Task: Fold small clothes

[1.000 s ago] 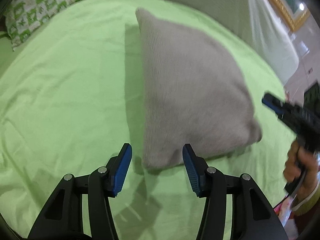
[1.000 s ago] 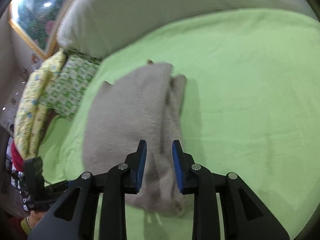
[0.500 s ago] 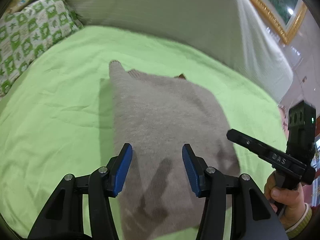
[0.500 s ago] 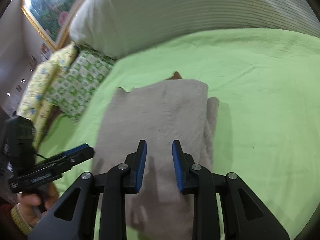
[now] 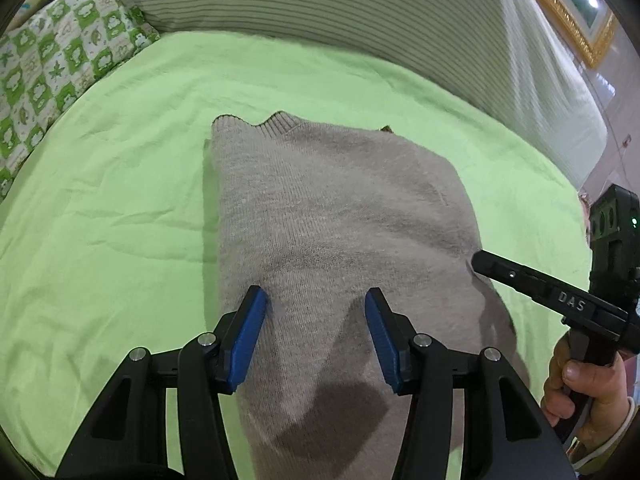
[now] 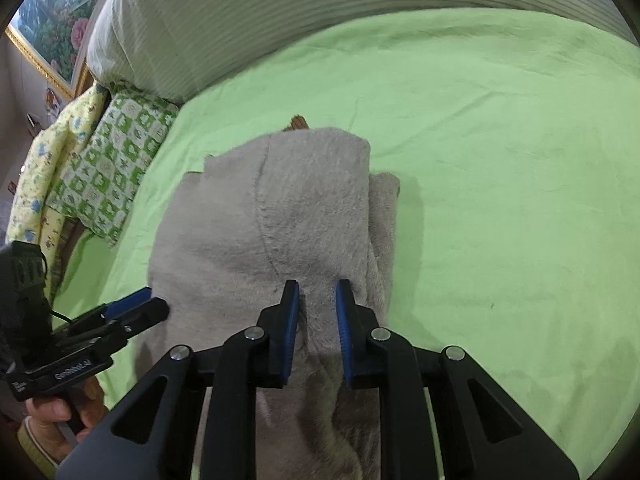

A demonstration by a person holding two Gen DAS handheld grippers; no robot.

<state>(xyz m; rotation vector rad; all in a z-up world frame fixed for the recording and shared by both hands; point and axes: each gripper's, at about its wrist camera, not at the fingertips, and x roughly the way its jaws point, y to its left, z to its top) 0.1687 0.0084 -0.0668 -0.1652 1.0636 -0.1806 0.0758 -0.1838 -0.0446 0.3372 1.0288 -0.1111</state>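
A grey knitted sweater (image 5: 340,220) lies folded lengthwise on a light green bedsheet (image 5: 120,208), collar at the far end. My left gripper (image 5: 316,320) is open and empty, hovering over the sweater's near left part. My right gripper (image 6: 318,312) is partly open and empty, over the sweater (image 6: 272,232) near its right folded edge, where a folded layer sticks out. The right gripper also shows in the left wrist view (image 5: 476,260), at the sweater's right edge. The left gripper shows in the right wrist view (image 6: 152,304), at the sweater's left edge.
A striped grey-white bolster (image 5: 360,12) runs along the far side of the bed. A green-and-white patterned pillow (image 5: 60,64) lies at the far left, with a yellow one (image 6: 48,152) beside it. A gold-framed picture (image 6: 44,28) hangs on the wall.
Both grippers have moved forward over the sweater and tilted up, so the bolster and pillows come into view. The sweater lies as before. Jaw openings look unchanged.
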